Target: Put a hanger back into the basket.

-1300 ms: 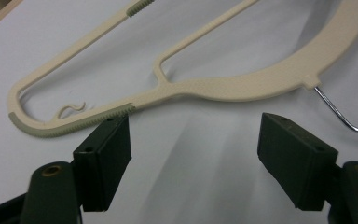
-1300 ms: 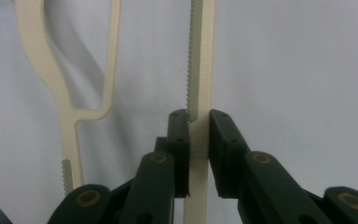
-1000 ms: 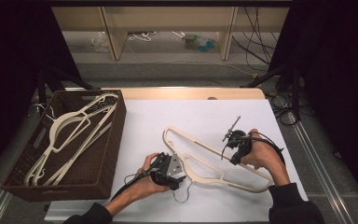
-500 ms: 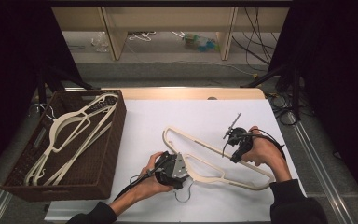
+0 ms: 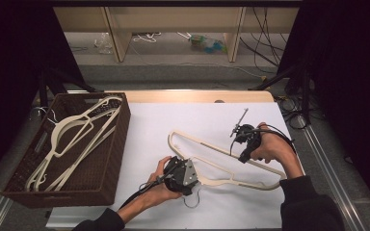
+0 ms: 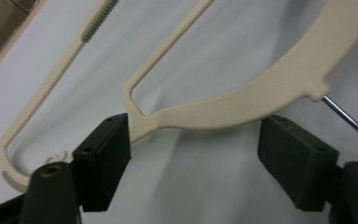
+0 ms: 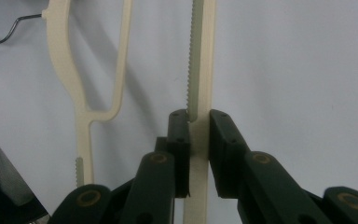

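- Right now the hanger (image 5: 221, 161) lies flat on the white desk (image 5: 173, 120), its long axis running from upper left to lower right in the high view, between the 2 hands.
- The right gripper (image 5: 244, 153) is clamped on the hanger's bar; in the right gripper view (image 7: 196, 154) the jaws pinch that bar from both sides, just below its saw-toothed edge.
- The left gripper (image 5: 190, 185) sits at the hanger's neck, where the wire hook (image 5: 192, 198) curls out toward the near edge of the desk.
- Its jaws have just been opening: in the left gripper view (image 6: 196, 154) they stand wide, the hanger's curved shoulder (image 6: 242, 100) just beyond them, one pad at the shoulder's edge, no squeeze that I can see.
- So the left is the free one and nearest the neck; the shoulder crosses its jaws, and closing should catch it, I'd say.
- Material: cream plastic, finely textured, flat and slim, with a thin bright metal hook (image 6: 347, 116).
- Over on the left a dark woven basket (image 5: 118, 159) holds more cream hangers (image 5: 72, 139), well apart from this one.
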{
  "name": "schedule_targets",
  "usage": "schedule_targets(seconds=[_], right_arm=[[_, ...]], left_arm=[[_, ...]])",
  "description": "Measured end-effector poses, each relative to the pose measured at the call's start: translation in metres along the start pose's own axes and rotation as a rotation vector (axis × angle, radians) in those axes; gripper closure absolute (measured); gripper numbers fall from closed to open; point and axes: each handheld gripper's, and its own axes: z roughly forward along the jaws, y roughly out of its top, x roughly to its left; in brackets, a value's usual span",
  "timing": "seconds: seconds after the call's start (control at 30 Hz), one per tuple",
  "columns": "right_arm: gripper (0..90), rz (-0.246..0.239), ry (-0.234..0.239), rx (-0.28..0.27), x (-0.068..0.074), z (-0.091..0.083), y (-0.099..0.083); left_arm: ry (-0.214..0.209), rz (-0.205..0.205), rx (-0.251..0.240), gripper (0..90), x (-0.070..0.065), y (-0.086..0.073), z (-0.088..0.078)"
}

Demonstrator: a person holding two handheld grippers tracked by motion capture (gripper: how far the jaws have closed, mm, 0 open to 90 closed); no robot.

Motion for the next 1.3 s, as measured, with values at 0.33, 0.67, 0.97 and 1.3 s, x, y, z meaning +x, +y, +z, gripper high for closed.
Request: schedule_targets(seconds=[0.33,0.67,0.97,1.3], right_arm=[[79.5,-0.002,0.022,-0.009,-0.006,0.000,-0.009],[79.4,-0.016,0.075,-0.016,-0.010,0.006,-0.012],[79.2,-0.034,0.106,-0.019,-0.010,0.013,-0.012],[79.1,-0.047,0.143,-0.031,-0.011,0.025,-0.017]], left_arm=[[-0.006,0.047,-0.102,24.0,0.001,0.004,-0.009],[-0.051,0.182,-0.189,27.5,-0.004,0.006,-0.017],[-0.181,0.257,-0.258,52.9,-0.005,0.005,-0.022],[-0.248,0.331,-0.241,67.6,-0.003,0.012,-0.031]])
